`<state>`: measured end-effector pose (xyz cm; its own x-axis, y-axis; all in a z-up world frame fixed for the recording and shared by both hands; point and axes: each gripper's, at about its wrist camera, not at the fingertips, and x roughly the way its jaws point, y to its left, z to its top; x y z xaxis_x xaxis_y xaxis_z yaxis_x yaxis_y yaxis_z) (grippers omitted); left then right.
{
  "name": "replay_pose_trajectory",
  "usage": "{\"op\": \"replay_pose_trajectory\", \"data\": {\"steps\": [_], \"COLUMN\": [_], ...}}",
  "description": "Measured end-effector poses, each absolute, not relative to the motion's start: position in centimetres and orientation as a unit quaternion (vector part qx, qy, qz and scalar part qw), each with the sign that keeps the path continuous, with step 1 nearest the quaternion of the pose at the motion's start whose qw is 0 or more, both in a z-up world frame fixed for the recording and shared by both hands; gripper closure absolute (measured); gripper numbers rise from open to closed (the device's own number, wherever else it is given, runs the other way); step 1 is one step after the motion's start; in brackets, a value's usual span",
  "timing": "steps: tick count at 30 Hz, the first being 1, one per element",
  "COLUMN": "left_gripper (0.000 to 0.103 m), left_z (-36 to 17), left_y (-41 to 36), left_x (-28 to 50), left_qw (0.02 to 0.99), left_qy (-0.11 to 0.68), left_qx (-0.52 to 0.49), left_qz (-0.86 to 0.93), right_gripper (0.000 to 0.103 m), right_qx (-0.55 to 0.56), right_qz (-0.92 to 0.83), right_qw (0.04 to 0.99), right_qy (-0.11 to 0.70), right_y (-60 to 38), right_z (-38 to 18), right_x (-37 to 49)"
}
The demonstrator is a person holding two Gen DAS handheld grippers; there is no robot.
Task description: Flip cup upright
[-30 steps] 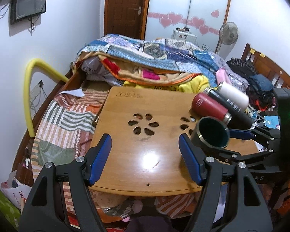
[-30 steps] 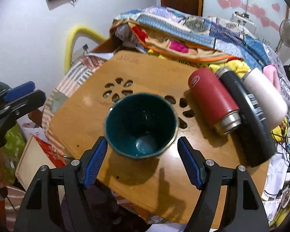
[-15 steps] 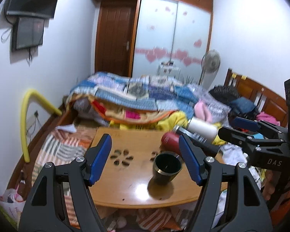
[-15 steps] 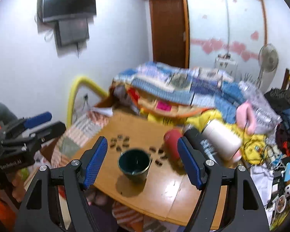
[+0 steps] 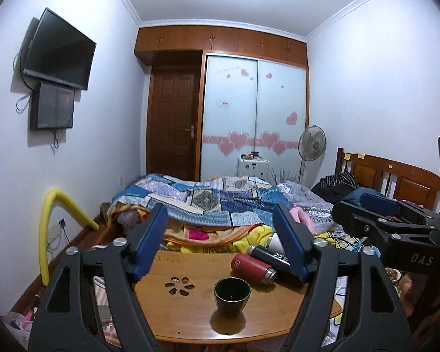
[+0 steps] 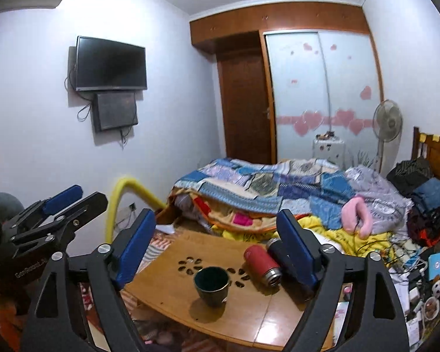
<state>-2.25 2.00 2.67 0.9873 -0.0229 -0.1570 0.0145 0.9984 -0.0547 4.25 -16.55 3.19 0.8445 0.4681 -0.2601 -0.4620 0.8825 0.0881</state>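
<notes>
Fingers point(image 5: 149, 243) of both grippers spread, empty — cup point(image 5: 232, 295) upright on table point(image 5: 190, 316).

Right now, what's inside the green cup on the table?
The green cup stands upright and open on the wooden table. Its dark inside looks empty in both views, though the very bottom is too shadowed to see clearly.

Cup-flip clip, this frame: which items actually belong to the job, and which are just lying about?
Job items:
- dark green cup, standing upright on the wooden table
- left gripper and right gripper, both open with nothing between their pads

Lying about:
- red flask, black flask, white flask, all on their sides
- patchwork quilt
- standing fan
</notes>
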Motion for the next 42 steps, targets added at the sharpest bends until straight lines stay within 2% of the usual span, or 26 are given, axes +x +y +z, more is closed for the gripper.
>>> {"op": "replay_pose_trajectory", "data": {"steps": [5,10,42], "left_gripper": [0.011,0.006,0.002], "left_z": [2.5,2.4,1.2], "left_y": [1.6,1.2,1.1], "left_x": [-2.6,-2.8,-1.1], "left_qw": [0.997,0.998,0.996], "left_qy": [0.069,0.064,0.082], "left_qx": [-0.021,-0.015,-0.019], "left_qz": [-0.003,0.011,0.020], "right_gripper": [0.012,0.001,0.000], "right_qx": [0.007,0.006,0.014], "right_qz": [0.229,0.216,0.211], "right_qw": [0.965,0.969,0.967], "right_qy": [0.132,0.124,0.142], "right_y": [-16.8,-17.1,-17.9], "right_z": [3.0,2.9,2.6], "right_x": [3.9,3.5,4.1]}}
